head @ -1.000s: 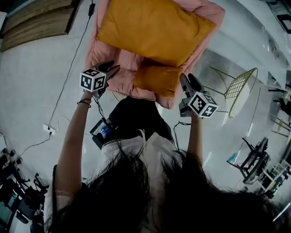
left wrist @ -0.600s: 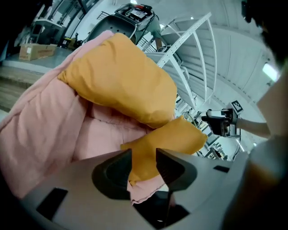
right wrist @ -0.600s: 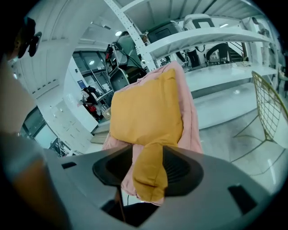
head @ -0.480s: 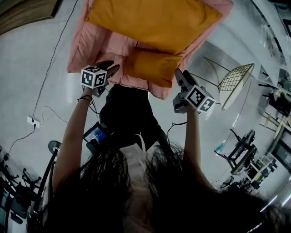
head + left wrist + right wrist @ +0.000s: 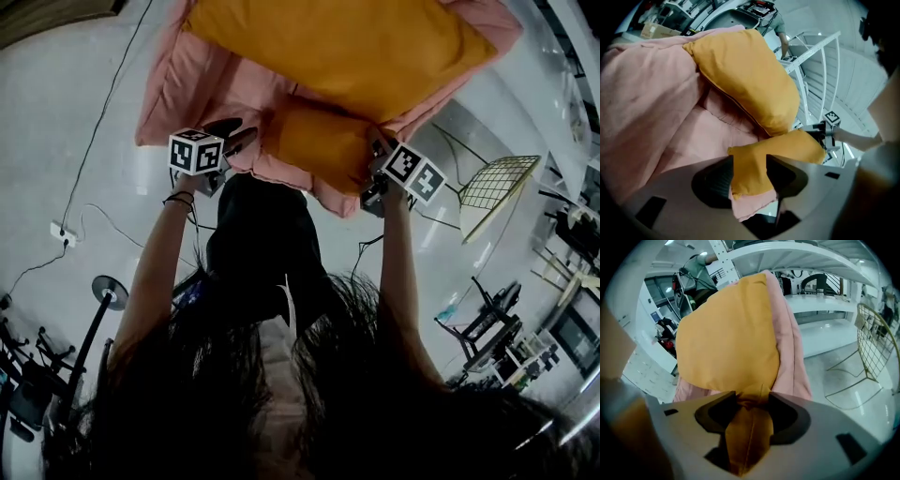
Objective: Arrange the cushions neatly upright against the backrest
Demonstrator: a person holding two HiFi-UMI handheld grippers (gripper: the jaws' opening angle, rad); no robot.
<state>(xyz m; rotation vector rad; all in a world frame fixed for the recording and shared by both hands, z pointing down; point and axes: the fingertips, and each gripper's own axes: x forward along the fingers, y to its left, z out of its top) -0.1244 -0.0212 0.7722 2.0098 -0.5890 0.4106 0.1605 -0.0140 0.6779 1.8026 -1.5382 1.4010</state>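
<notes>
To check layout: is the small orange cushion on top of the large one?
No, the small cushion lies in front of the large cushion.

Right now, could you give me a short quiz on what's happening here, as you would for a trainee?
1. True or false: the big cushion lies on the floor.
2. How many orange cushions are on the pink seat?
3. What is between the jaws of the left claw and the right claw? A) the big cushion B) the small cushion C) nothing

Key
1. False: it rests on the pink seat.
2. Two.
3. B: each claw has one end of the small cushion between its jaws. Both pairs of jaws have just been opening.
</notes>
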